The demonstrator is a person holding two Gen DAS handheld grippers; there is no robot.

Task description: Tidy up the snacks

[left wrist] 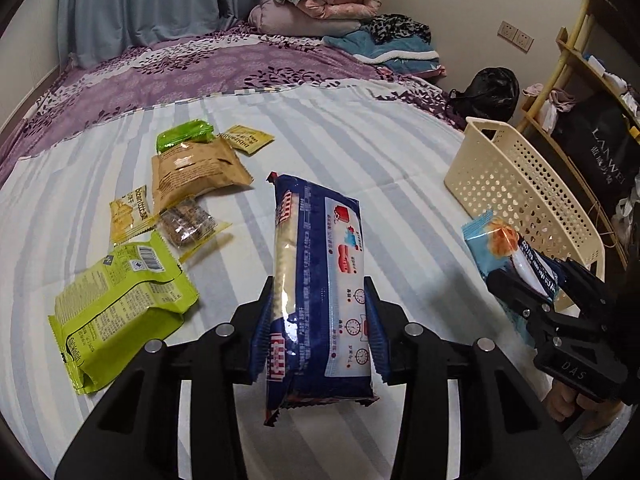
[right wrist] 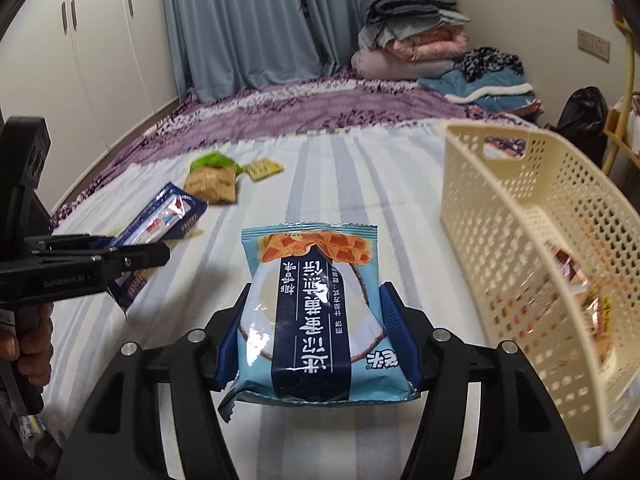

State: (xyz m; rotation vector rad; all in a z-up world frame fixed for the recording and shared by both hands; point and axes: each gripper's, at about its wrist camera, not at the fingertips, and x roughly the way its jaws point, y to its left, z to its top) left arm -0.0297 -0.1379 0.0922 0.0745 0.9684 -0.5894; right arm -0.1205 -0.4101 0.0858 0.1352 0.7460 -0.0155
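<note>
The left gripper [left wrist: 320, 312] was clamped on a dark blue cracker pack [left wrist: 320, 292] and the right gripper [right wrist: 316, 320] on a light blue snack bag [right wrist: 316, 312], both held above the striped sheet [left wrist: 340, 132], beside the cream basket [right wrist: 516, 216].

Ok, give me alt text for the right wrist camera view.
The right gripper clamps a light blue snack packet above a striped bedsheet. A cream perforated plastic basket stands to its right; the left gripper holds a dark blue cracker pack.
</note>
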